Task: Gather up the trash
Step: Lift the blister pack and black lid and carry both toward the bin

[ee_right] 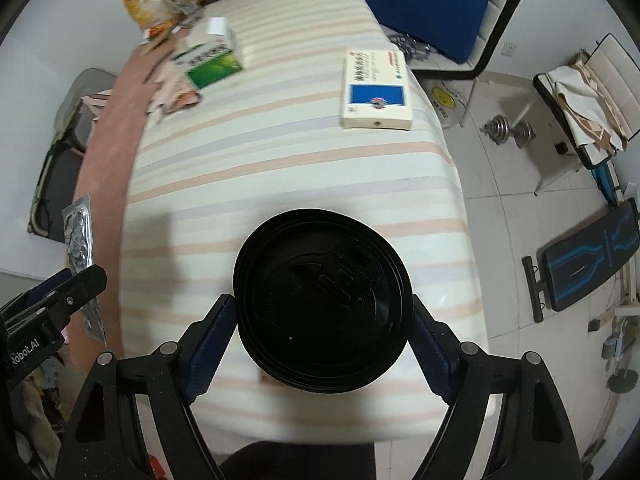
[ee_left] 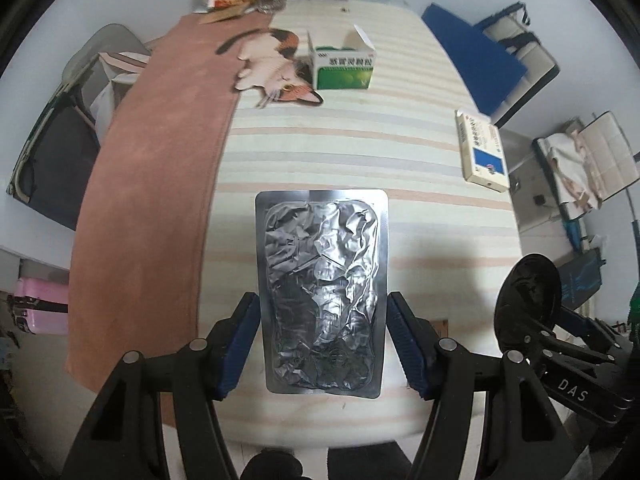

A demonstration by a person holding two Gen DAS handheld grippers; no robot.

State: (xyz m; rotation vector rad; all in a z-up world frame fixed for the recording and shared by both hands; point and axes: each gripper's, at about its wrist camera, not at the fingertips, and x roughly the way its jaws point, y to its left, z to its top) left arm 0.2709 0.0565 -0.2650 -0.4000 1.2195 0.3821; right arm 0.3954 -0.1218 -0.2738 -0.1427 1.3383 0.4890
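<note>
Seen first from the left wrist camera, the left gripper points down at a table draped in a cream cloth with pale pink and grey stripes. Its blue-padded fingers press on the two long edges of a flat, crumpled silver foil blister sheet, which hangs above the cloth. A rust-pink runner lies along the cloth's left side. Farther back sits an open green and white cardboard medicine box, resting partly on a flat cat-shaped cutout in white, orange and black. At the right edge of the table lies a cream medicine carton with a blue panel. Low at the right the right gripper shows, holding a round black plastic cup lid.

Next, from the right wrist camera, that lid fills the middle, clamped at its rim between the right gripper and its dark blue pads, clear of the striped cloth. The cream carton lies beyond it and the green box, somewhat blurred, stands farther left. At the left edge the left gripper appears with the foil sheet seen edge-on; its pads are probably on the sheet, though the angle hides the contact. On the tiled floor at the right lie metal dumbbells.
</note>
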